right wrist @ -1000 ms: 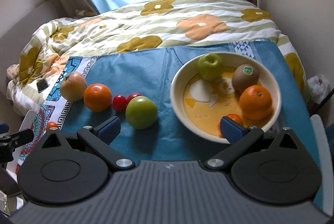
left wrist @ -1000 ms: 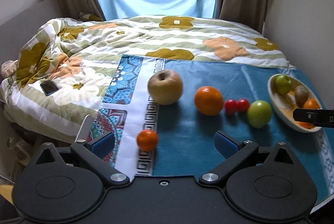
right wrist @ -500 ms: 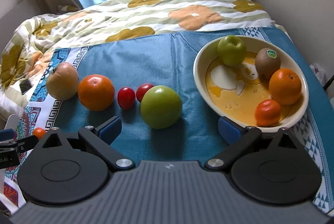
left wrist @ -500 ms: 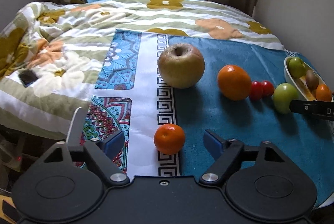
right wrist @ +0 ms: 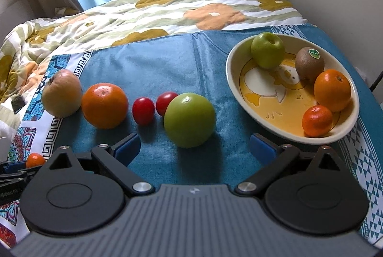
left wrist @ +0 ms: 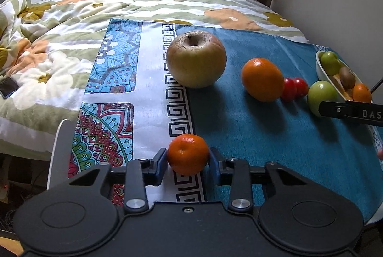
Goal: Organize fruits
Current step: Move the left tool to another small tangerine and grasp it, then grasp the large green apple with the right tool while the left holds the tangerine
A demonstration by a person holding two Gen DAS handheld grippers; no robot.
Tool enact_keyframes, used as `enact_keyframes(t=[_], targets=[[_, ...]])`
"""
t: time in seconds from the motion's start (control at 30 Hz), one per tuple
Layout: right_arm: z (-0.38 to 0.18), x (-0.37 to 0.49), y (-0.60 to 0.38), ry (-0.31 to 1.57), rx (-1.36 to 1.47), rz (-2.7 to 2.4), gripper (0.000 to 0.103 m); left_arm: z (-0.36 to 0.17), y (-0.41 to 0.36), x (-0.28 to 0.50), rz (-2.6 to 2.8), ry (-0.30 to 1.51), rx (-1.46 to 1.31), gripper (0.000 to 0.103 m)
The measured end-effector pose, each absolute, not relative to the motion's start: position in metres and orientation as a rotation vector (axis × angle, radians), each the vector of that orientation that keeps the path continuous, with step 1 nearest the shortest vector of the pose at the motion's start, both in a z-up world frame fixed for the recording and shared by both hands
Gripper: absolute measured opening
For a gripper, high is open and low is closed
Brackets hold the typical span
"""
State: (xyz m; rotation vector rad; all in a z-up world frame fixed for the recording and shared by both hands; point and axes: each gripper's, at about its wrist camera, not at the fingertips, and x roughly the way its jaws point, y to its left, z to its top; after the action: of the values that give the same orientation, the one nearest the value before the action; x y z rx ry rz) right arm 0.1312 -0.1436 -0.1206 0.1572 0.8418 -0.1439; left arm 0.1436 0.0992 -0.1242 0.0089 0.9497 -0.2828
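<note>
My left gripper is closing on a small mandarin at the near edge of the patterned cloth, with both blue pads pressing its sides. Farther back lie a large yellowish apple, a big orange, two cherry tomatoes and a green apple. My right gripper stands open just in front of that green apple, without touching it. To its right, the cream bowl holds a small green apple, a kiwi, an orange and a mandarin.
The blue cloth covers the near part of a bed with a flowered quilt. A phone lies on the quilt at the left. A white curved edge stands near the left gripper. A wall runs along the right.
The left gripper moved forward and down over the small mandarin and closed its jaws on it. The right gripper came closer to the green apple and stayed open.
</note>
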Motion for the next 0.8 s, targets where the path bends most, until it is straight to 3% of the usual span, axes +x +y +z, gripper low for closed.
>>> enact_keyframes(t=[0.17, 0.43, 0.8], targets=[[-0.123, 0.136, -0.143, 0.845, 0.158, -0.157, 0.102, -0.124, 0.098, 0.143, -0.297, 0.942, 0.034, 0.040], [-0.129, 0.149, -0.142, 0.861, 0.146, -0.151, 0.086, -0.124, 0.104, 0.142, -0.295, 0.946, 0.043, 0.039], [-0.134, 0.161, -0.139, 0.862, 0.129, -0.133, 0.074, -0.115, 0.112, 0.142, -0.267, 0.934, 0.047, 0.039]])
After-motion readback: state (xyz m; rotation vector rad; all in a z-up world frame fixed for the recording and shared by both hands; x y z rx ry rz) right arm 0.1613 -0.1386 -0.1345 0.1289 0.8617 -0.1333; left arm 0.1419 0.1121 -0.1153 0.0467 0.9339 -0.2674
